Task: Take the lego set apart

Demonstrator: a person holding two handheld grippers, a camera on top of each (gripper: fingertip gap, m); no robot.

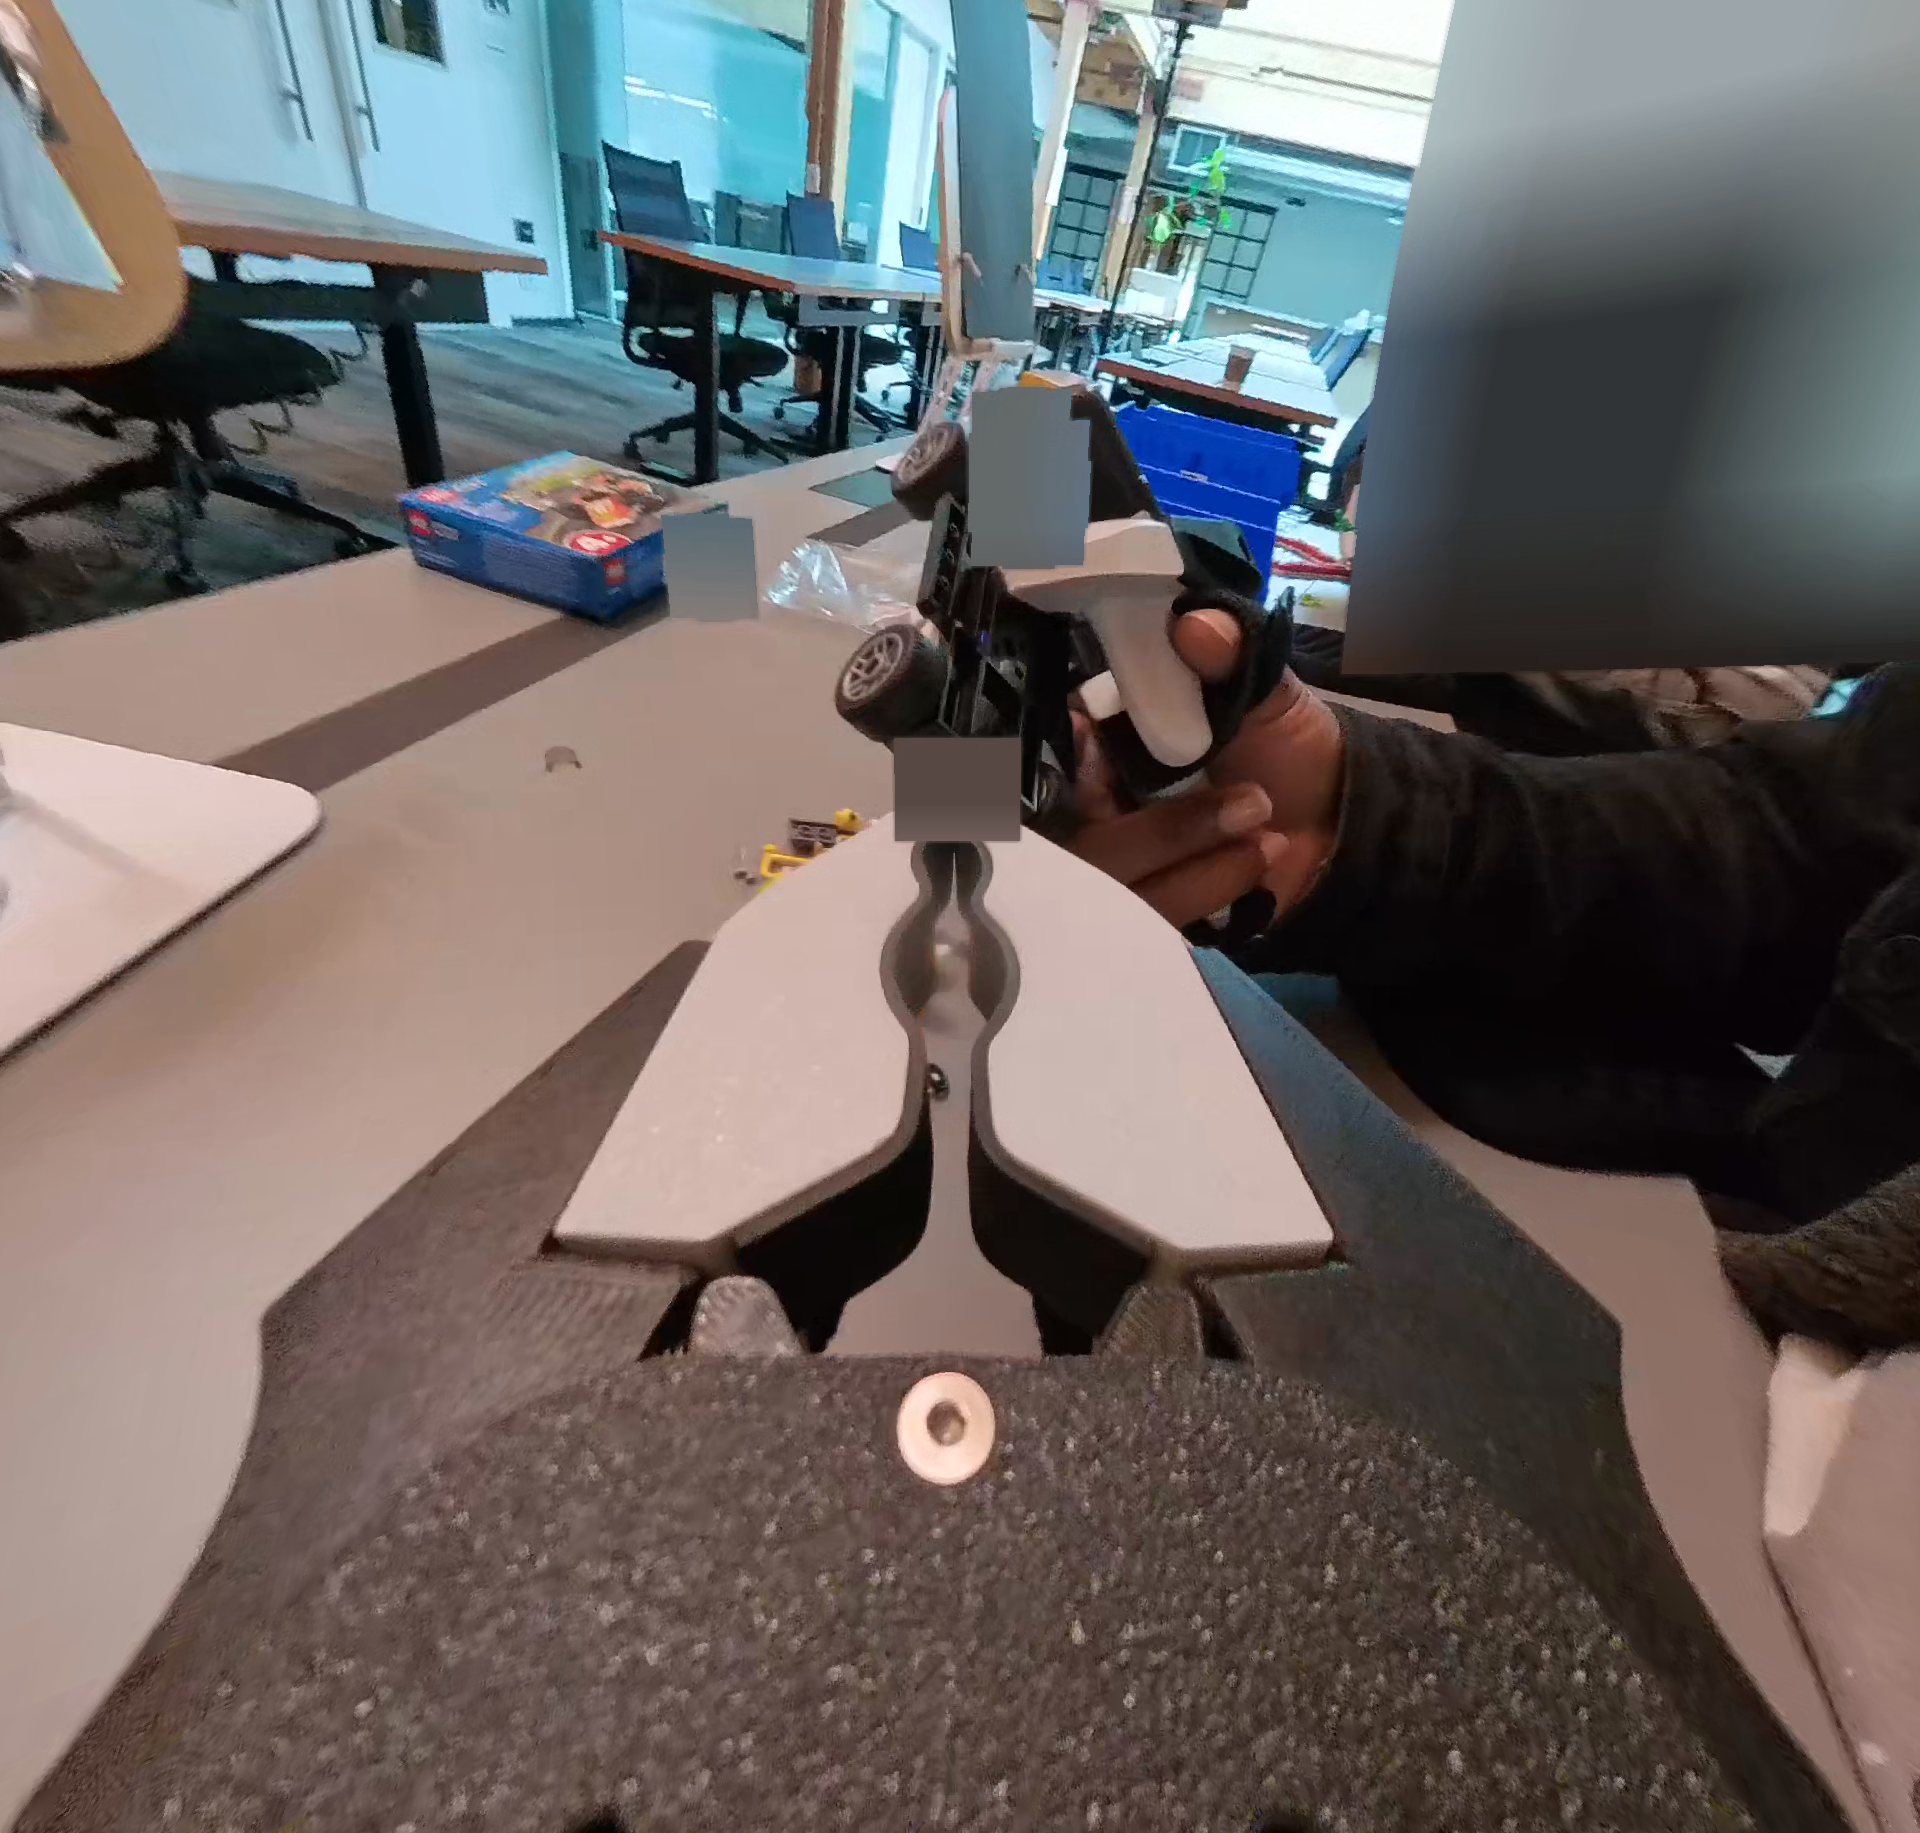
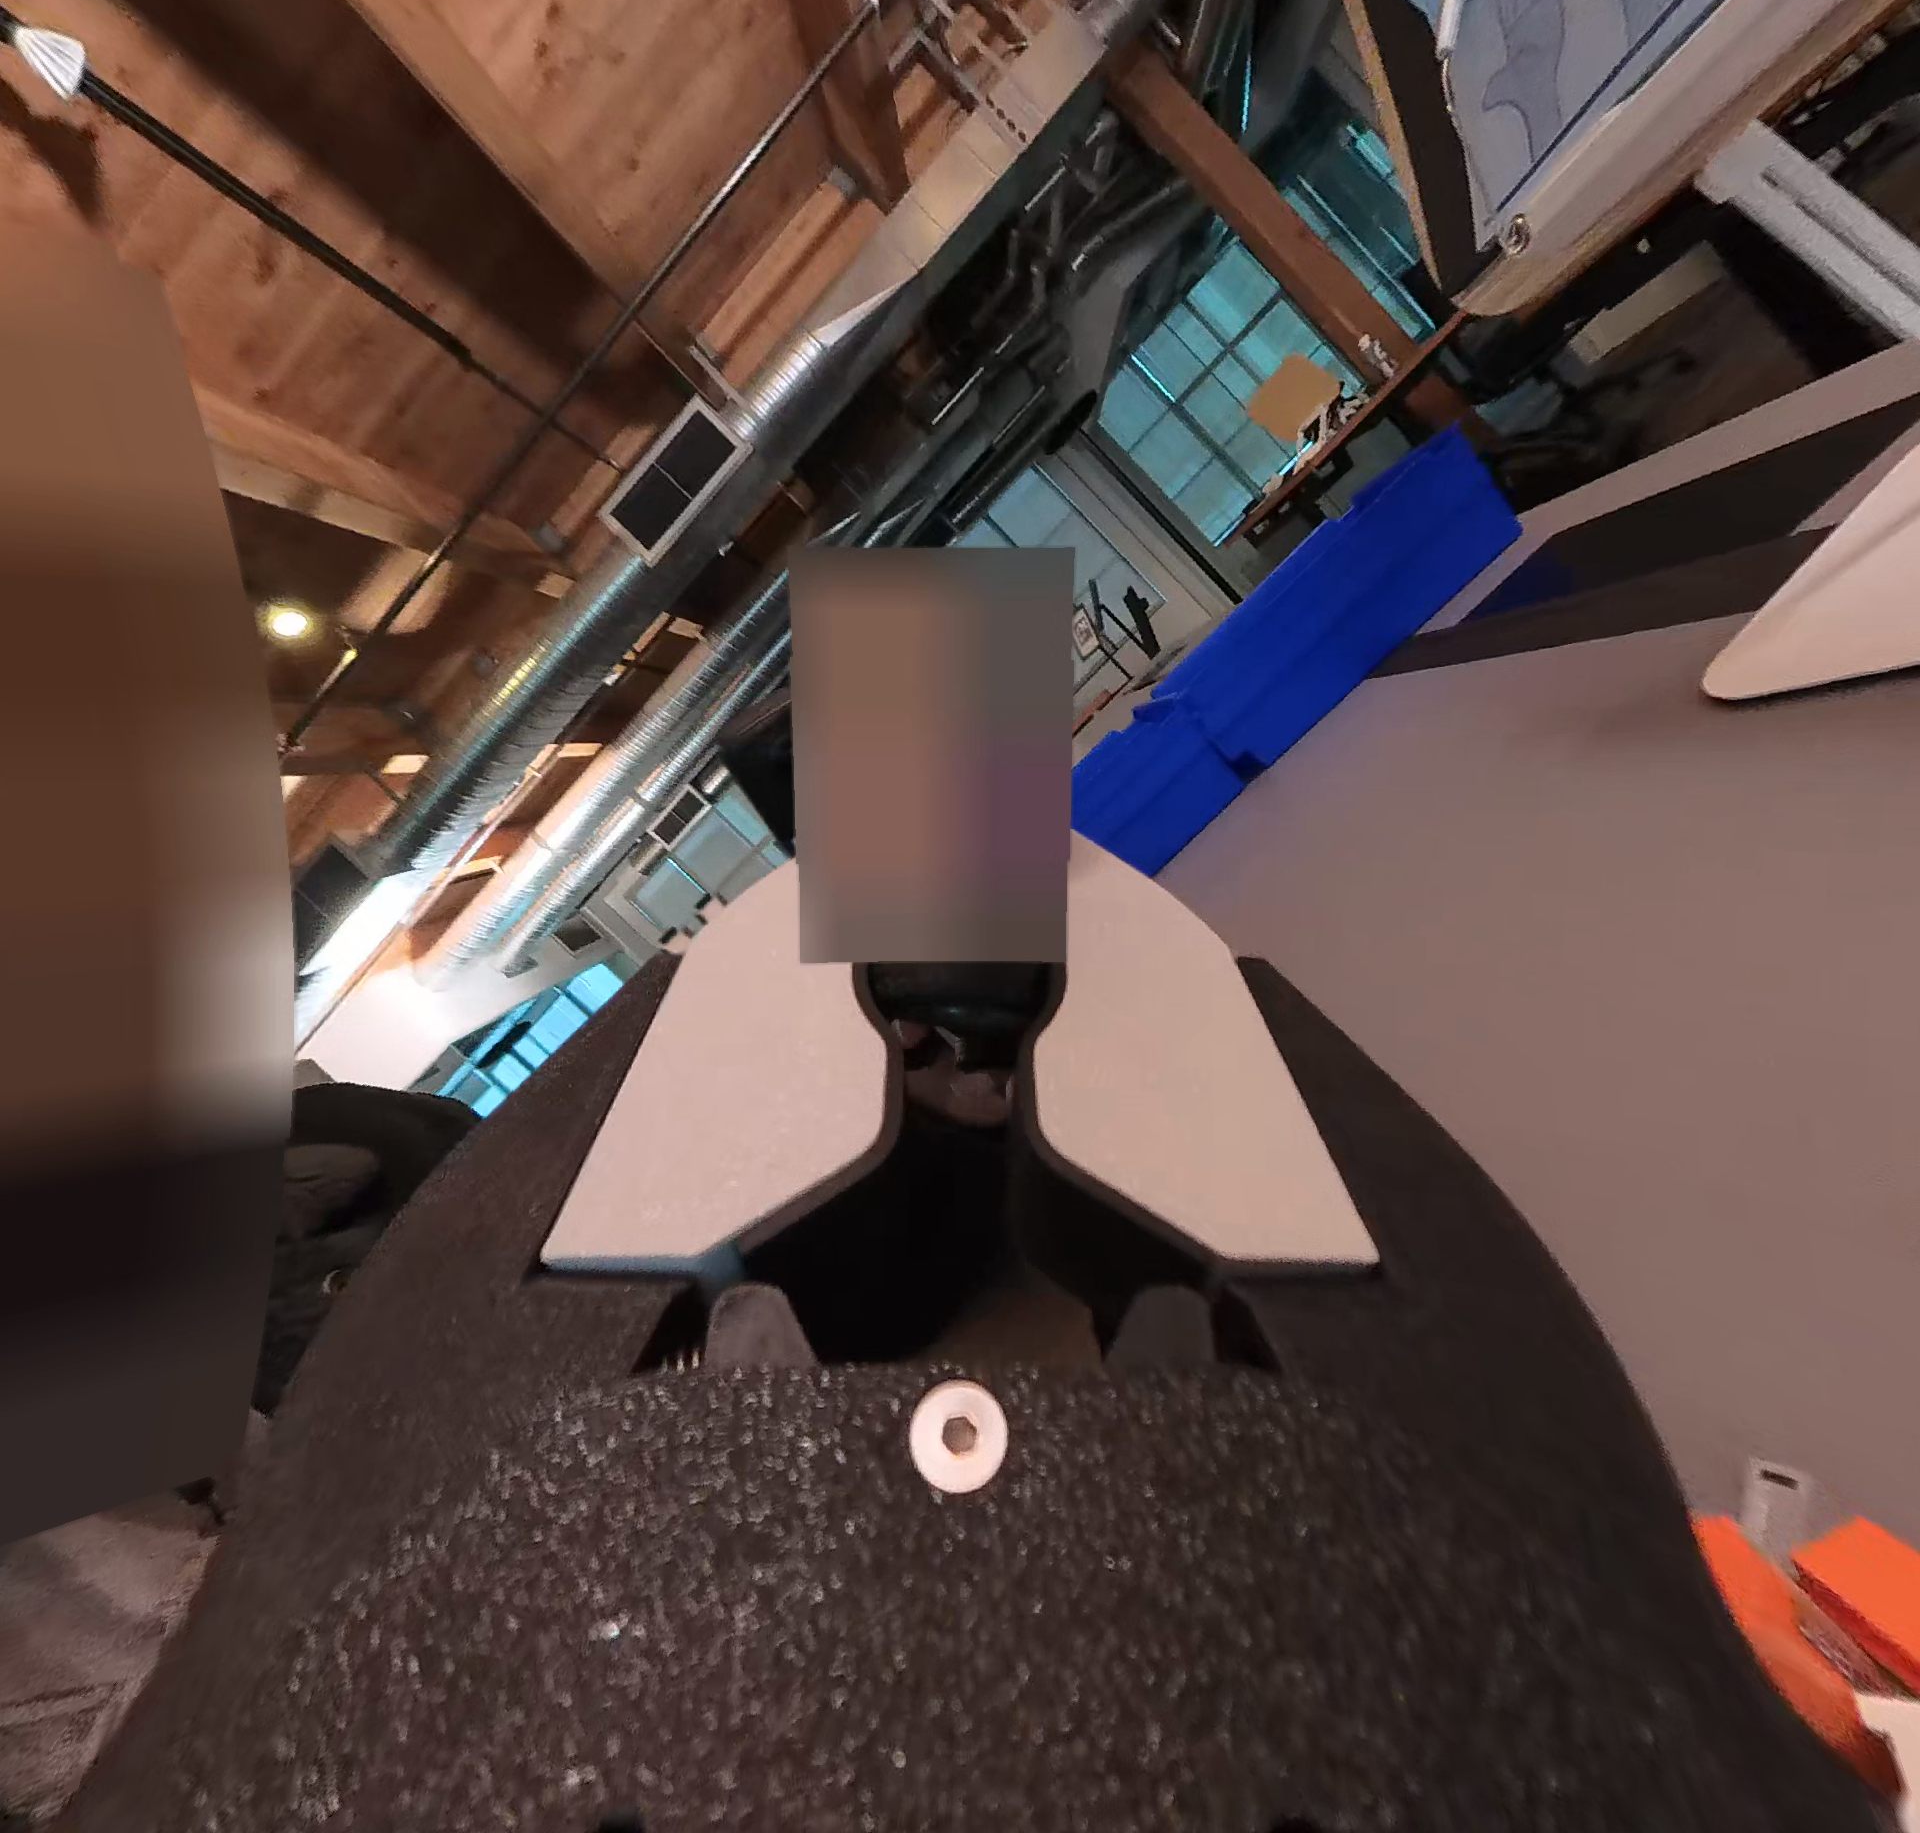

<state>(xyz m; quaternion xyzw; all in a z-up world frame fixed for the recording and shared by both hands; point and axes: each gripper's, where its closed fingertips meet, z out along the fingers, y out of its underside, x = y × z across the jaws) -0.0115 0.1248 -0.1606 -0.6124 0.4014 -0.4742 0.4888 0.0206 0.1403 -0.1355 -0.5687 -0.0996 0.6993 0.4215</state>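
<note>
- The left gripper [image 1: 948, 864] has its fingers closed together, holding nothing visible.
- The right gripper [image 1: 1091, 630] clamps the black lego car [image 1: 961, 630] in the air, above the grey table [image 1: 436, 910].
- Small loose pieces [image 1: 800, 841] lie on the table below the car.

the lego car [image 1: 961, 630] is black with grey-hubbed black wheels. at its seven o'clock lie small yellow and dark grey pieces [image 1: 805, 841] on the pale grey table [image 1: 468, 900]. a blue box [image 1: 535, 531] sits at ten o'clock, a bright blue bin [image 2: 1309, 630] at two o'clock.
</note>
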